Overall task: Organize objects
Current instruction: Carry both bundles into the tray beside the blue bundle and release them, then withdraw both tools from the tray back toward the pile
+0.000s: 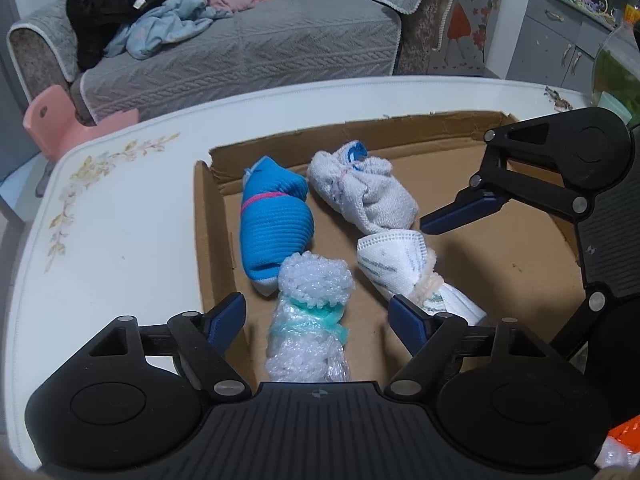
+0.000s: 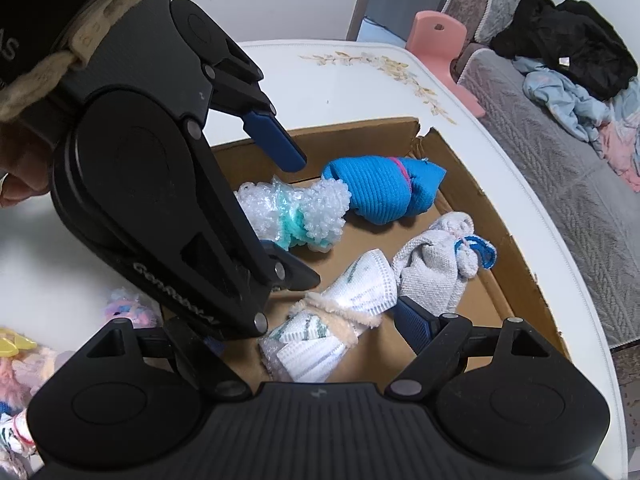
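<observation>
Both tongs are open and hold nothing. We lower the left tongs [image 1: 318, 316] around the bubble-wrap bundle tied with green band [image 1: 310, 316], lying inside the shallow brown cardboard box [image 1: 532, 268] on the tabletop, while the right tongs [image 2: 316, 330] wait above the white patterned cloth roll [image 2: 340, 320].

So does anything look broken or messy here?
Yes, the cardboard box has a torn, ragged corner and rough edges. The four bundles inside lie at different angles, not lined up. Nothing looks spilled.
</observation>
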`<state>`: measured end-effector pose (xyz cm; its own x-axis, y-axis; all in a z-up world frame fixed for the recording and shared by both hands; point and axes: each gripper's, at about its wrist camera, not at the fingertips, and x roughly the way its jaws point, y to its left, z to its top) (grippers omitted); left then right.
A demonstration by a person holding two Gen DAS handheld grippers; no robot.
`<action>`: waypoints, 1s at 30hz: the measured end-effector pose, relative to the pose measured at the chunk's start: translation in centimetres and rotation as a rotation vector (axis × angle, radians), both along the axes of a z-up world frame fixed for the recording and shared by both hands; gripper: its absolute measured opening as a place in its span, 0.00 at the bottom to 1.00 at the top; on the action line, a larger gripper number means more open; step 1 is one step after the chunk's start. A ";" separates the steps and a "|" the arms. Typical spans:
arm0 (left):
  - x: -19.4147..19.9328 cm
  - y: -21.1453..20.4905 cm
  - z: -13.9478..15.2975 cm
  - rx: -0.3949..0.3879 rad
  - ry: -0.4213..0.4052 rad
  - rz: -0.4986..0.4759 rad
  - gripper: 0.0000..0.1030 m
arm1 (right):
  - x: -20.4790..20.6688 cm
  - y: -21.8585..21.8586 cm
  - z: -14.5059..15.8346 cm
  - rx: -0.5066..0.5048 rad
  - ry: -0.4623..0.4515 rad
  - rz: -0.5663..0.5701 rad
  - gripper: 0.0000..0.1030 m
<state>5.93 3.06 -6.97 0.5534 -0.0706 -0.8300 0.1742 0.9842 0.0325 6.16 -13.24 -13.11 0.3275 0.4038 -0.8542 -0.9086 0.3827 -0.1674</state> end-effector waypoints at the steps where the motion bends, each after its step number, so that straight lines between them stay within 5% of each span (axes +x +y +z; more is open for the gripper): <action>1: -0.2 0.0 0.4 0.001 -0.003 -0.001 0.81 | -0.1 -0.1 0.3 0.004 -0.002 -0.003 0.80; 20: -8.9 -0.8 9.3 0.043 -0.054 -0.079 0.84 | -5.9 -4.4 7.7 0.031 -0.068 -0.027 0.90; 25: -13.7 -1.6 9.2 0.041 -0.034 -0.117 0.90 | -8.4 -7.7 9.1 0.066 -0.070 -0.094 0.94; 30: -17.4 -2.4 6.2 -0.010 0.040 -0.089 0.91 | -10.7 -11.3 7.5 0.104 -0.019 -0.228 0.94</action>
<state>-11.47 0.67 -0.76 0.5110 -0.1259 -0.8503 0.2614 0.9651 0.0142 -4.52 -24.56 -5.61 0.4360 0.4029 -0.8047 -0.7940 0.5932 -0.1332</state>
